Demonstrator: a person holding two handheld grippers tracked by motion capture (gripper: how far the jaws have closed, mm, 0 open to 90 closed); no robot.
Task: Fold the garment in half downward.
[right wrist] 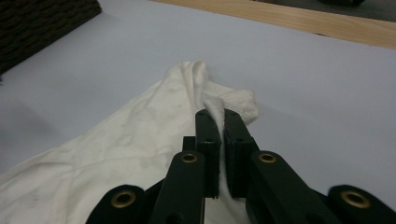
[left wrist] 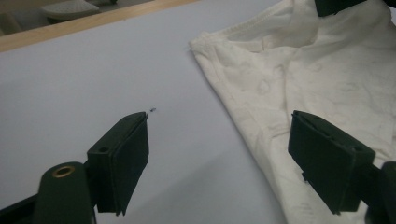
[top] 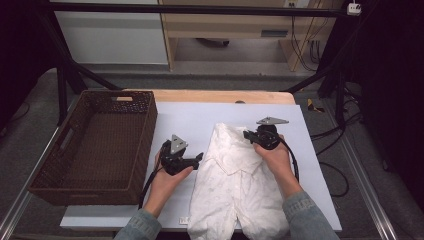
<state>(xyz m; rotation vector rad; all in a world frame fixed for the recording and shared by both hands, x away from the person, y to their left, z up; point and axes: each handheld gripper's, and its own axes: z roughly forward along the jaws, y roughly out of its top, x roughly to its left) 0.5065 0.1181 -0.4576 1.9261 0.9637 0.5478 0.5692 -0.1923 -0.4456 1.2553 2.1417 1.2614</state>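
Observation:
A white patterned garment point(top: 235, 185) lies on the white sheet in the middle of the table, its lower part reaching the near edge. My right gripper point(top: 248, 134) is shut on a fold of the garment point(right wrist: 140, 135) at its upper right, the cloth pinched between the jaws point(right wrist: 219, 116). My left gripper point(top: 199, 159) is open just left of the garment's left edge point(left wrist: 299, 93), one jaw over bare sheet and the other over the cloth, with nothing between them.
A dark wicker basket point(top: 47, 170) stands at the left of the table, empty. The white sheet point(top: 185, 117) covers the wooden tabletop point(top: 220, 96). Black frame legs and cables stand beyond the table on both sides.

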